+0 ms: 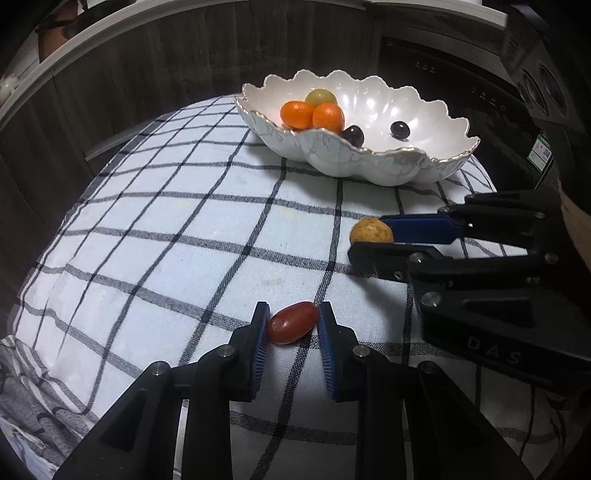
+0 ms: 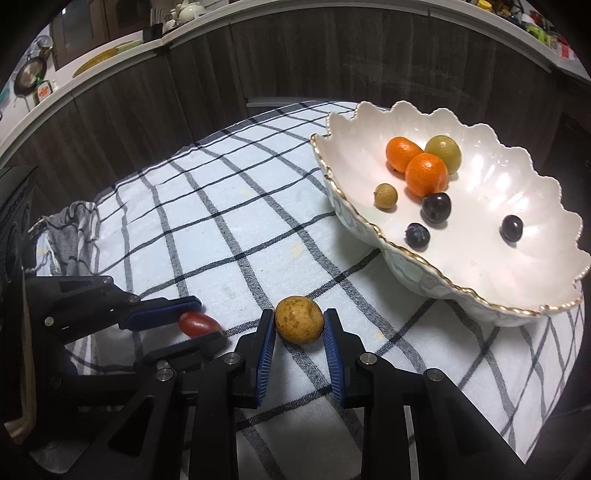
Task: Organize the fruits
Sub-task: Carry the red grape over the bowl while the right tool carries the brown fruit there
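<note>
The left tool (image 1: 291, 325) has its pads clamped against a red grape tomato (image 1: 292, 322) on the checked cloth (image 1: 166, 240). Just beside it, the right tool (image 2: 300, 325) pinches a speckled yellow fruit (image 2: 299, 319). Beyond both, the scalloped white bowl (image 2: 480, 291) holds two oranges (image 2: 426, 174), a green grape and dark berries.

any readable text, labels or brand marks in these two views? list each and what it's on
"DAS" – raised letters on the black body of the right gripper, seen in the left wrist view.
Green and white sticker on the dark appliance: print too small to read.
White marks on the appliance's control panel: too small to read.
Jars and packets on the upper shelf, right wrist view: labels blurred.
Nothing else legible.
</note>
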{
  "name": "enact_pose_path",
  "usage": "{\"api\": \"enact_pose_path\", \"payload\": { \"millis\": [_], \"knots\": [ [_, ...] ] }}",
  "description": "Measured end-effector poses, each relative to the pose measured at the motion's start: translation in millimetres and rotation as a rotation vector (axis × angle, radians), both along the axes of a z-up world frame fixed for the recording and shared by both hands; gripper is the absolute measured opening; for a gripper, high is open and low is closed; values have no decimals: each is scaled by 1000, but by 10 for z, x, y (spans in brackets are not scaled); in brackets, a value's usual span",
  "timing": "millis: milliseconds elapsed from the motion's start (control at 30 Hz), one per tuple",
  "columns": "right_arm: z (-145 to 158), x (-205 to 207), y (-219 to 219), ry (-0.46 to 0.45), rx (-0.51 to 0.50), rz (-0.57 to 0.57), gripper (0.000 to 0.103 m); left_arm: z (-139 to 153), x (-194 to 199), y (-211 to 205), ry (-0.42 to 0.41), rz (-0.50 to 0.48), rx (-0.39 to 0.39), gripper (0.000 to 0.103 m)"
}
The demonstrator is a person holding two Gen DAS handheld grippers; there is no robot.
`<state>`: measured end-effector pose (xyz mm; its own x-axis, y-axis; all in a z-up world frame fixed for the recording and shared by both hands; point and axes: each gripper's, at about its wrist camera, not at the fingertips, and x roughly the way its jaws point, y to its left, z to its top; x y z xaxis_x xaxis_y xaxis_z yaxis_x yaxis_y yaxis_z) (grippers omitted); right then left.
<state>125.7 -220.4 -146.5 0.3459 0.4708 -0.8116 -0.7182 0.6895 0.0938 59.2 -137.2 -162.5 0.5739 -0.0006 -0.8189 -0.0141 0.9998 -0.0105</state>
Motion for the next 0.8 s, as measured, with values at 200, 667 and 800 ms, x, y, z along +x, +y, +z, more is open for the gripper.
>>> {"api": "enact_pose_path", "payload": {
  "millis": [200, 667, 800],
  "knots": [
    [70, -87, -65, 1, 13, -50, 28, 84, -20, 11, -9, -22, 5, 27],
    [339, -256, -228, -21, 81, -264, 28, 258, 10, 98, 2, -69, -16, 27],
    [435, -320, -269, -28, 105, -330, 28, 303, 28, 131, 3, -82, -23, 27]
  ]
}}
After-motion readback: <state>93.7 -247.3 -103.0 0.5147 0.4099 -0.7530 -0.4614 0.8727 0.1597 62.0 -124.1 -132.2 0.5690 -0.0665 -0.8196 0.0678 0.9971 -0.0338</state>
